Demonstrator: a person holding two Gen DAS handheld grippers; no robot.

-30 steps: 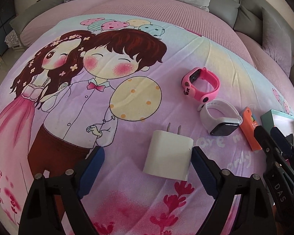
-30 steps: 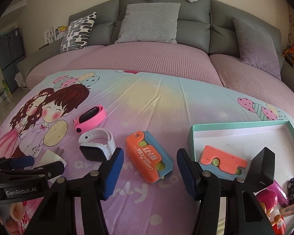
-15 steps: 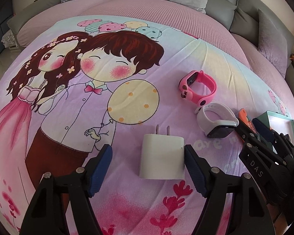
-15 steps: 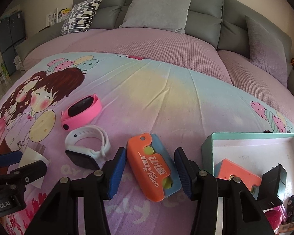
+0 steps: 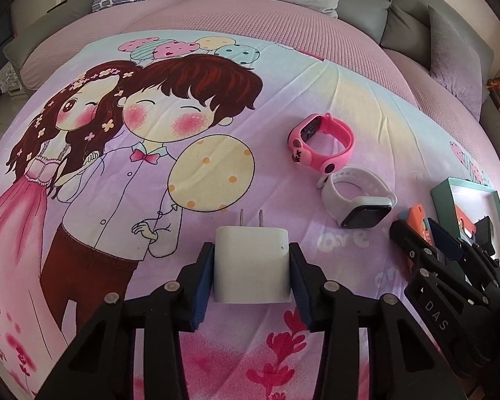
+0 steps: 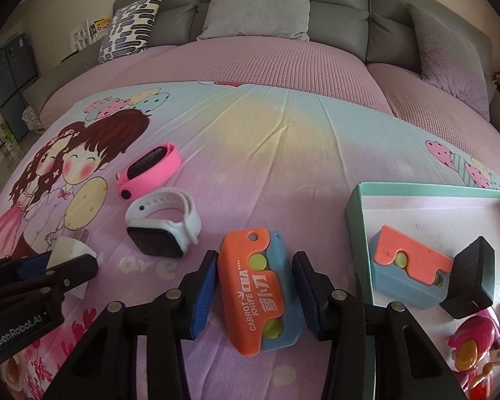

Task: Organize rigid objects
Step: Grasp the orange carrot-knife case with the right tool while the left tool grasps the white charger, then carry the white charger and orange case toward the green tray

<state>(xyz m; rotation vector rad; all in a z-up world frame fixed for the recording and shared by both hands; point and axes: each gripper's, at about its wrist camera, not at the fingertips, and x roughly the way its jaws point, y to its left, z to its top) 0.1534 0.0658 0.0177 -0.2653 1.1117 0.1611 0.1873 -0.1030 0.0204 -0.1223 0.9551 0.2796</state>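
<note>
My left gripper is shut on a white wall charger that lies on the cartoon-print bedspread, prongs pointing away. My right gripper stands around an orange and blue carrot knife toy; the left pad touches it, the right pad is a little apart. A pink watch and a white watch lie to the right of the charger. They also show in the right wrist view, pink and white.
A teal-rimmed box at the right holds a second orange and blue toy, a black charger and a pink toy. Grey cushions and sofa backs line the far edge of the bed.
My left gripper has moved forward and closed on the white charger. My right gripper has moved forward over the carrot knife toy and narrowed around it.
</note>
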